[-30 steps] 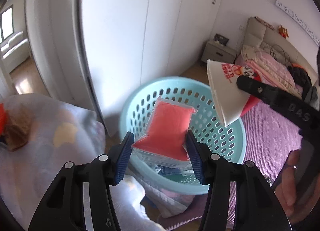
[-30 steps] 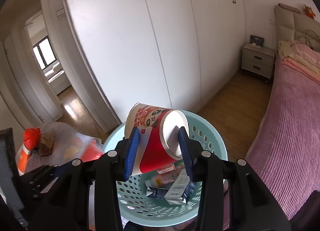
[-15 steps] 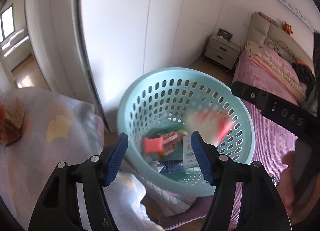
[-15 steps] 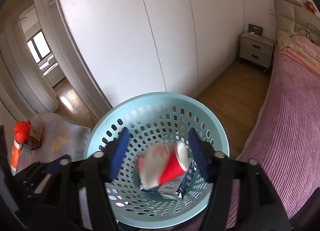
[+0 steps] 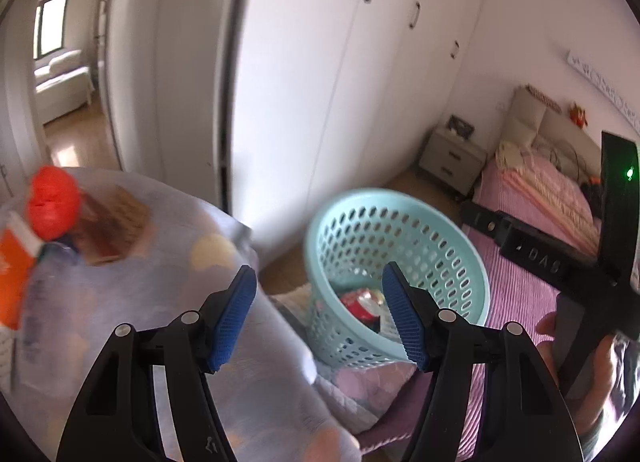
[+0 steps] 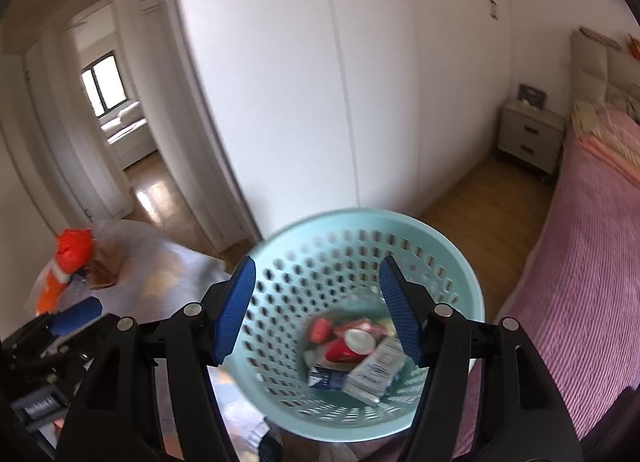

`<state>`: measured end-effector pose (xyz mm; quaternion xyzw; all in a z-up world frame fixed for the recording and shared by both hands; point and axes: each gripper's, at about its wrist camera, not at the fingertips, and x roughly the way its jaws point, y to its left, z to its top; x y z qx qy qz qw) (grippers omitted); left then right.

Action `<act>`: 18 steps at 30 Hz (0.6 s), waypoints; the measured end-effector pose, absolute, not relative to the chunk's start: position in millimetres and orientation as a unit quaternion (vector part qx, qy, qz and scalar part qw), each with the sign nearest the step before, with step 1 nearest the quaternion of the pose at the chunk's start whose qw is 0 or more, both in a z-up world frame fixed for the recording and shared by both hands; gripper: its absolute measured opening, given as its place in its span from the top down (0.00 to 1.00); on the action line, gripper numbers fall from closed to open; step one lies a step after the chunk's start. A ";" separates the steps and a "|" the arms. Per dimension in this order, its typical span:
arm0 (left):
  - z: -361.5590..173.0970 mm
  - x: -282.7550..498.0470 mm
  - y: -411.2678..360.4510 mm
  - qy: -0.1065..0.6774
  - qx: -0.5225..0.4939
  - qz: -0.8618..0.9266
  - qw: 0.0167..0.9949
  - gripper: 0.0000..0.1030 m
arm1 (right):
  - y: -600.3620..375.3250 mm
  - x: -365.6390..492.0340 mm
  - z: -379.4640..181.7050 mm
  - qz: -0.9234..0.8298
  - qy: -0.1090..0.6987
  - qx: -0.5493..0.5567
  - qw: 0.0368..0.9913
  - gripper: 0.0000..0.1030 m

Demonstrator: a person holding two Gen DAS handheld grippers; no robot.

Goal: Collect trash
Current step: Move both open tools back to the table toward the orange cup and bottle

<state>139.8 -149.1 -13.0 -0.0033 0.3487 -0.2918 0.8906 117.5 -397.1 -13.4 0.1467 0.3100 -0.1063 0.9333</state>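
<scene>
**Basket was filling up, but there was more trash waiting off to the left**

Starting far left of the left gripper (image 5: 316,312): a small pile sat on the pale cloth-covered surface (image 5: 160,302). It had a crumpled orange-red bag (image 5: 52,208), an orange and white packet (image 5: 12,274) under it and a brown wrapper (image 5: 114,228) beside it. All of that looked like uncollected trash to me, so I'd say the job was only partly done. It was blurry, so I couldn't say exactly what each piece was.

The left gripper itself was empty, with its blue pads spread apart and nothing between them. Its jaws had just been opening. Ahead of it and slightly right sat the light blue basket (image 5: 472,274), with a red cup (image 5: 360,304) showing inside.

Further right, the right gripper (image 6: 316,310) hung directly over the basket, also spread open and holding nothing, and its jaws had just been opening too. Below it, at the bottom of the basket, the red cup lay on its side next to a white and blue carton (image 6: 372,374) and a few other bits, so that lot counted as collected.

Right of everything was the pink bed (image 6: 592,262), and I saw no trash on the part in view.

My guess: next stop would be that left-hand pile.
</scene>
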 end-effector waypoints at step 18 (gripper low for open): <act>29.4 138.9 43.8 0.302 -0.071 -0.151 0.939 0.28 | -243.0 148.4 16.9 0.041 0.301 0.079 0.950 0.41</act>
